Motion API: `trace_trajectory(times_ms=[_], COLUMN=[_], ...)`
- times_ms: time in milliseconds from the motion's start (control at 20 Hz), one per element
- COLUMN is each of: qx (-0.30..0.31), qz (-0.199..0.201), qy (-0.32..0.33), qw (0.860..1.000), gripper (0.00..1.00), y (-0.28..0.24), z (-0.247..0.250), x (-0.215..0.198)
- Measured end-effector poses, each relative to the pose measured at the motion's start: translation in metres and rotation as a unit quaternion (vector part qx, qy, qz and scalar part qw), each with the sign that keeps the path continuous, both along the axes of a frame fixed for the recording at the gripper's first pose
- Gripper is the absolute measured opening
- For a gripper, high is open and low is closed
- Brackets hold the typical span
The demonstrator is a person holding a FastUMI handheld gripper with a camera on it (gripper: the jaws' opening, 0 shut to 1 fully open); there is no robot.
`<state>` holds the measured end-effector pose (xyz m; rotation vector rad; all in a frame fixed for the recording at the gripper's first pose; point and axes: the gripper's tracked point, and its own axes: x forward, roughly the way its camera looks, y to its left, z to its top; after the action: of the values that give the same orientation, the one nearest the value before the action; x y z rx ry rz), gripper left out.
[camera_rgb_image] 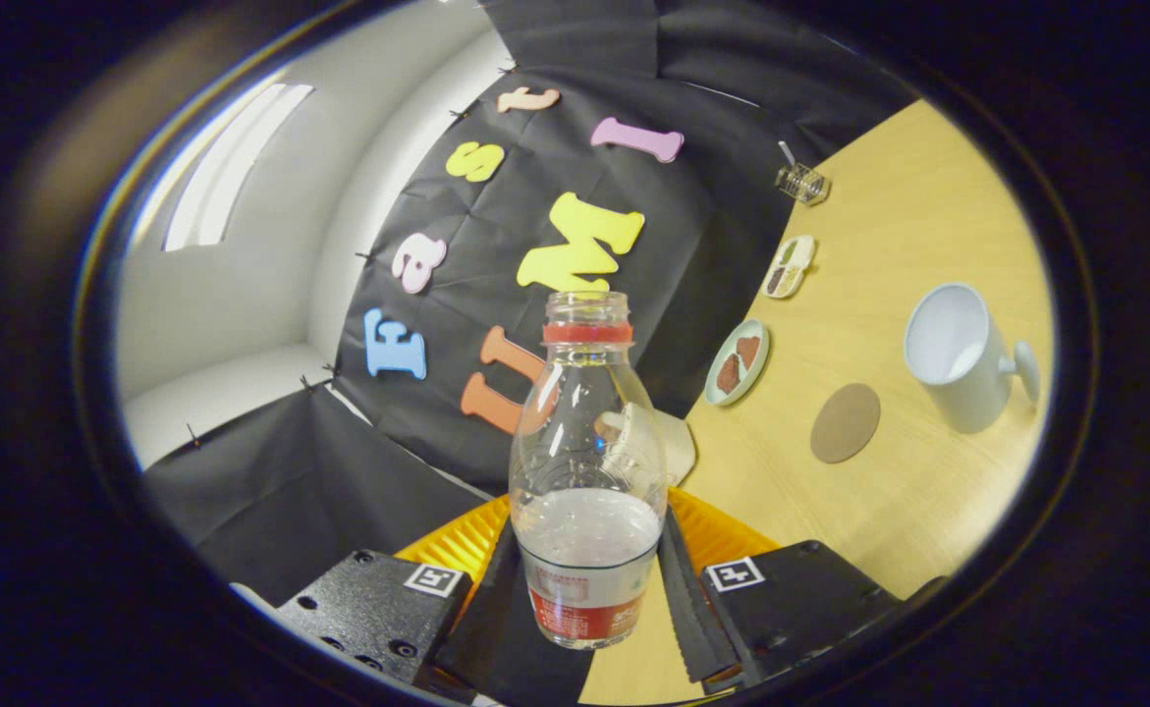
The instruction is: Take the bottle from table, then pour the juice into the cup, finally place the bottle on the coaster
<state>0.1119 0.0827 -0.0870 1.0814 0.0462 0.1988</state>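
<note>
Two fingers (525,628) of the gripper (589,599) pinch the bottle (586,471) at its labelled lower part, one pressing on each side; the bottle is clear plastic, uncapped, with a red ring at the neck and a red-and-white label, and pale liquid fills roughly its lower third; beyond it on the wooden table (918,206) lie a round brown coaster (845,422) and, just past that, a white cup (962,358) with a handle; the whole scene appears tilted.
</note>
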Motion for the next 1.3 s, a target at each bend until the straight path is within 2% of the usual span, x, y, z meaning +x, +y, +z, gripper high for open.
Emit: trace_trajectory(times_ms=[300,600,1050,1300], qx=[0.087,0.176,0.253,0.267], qz=[-0.007,-0.02,-0.029,-0.03], qy=[-0.004,-0.006,-0.007,-0.007], qw=[0.996,0.984,0.967,0.963], gripper=[0.75,0.75,0.75,0.74], y=[-0.01,-0.03,-0.054,-0.059], z=[0.005,0.005,0.009,0.007], x=[0.002,0.002,0.006,0.011])
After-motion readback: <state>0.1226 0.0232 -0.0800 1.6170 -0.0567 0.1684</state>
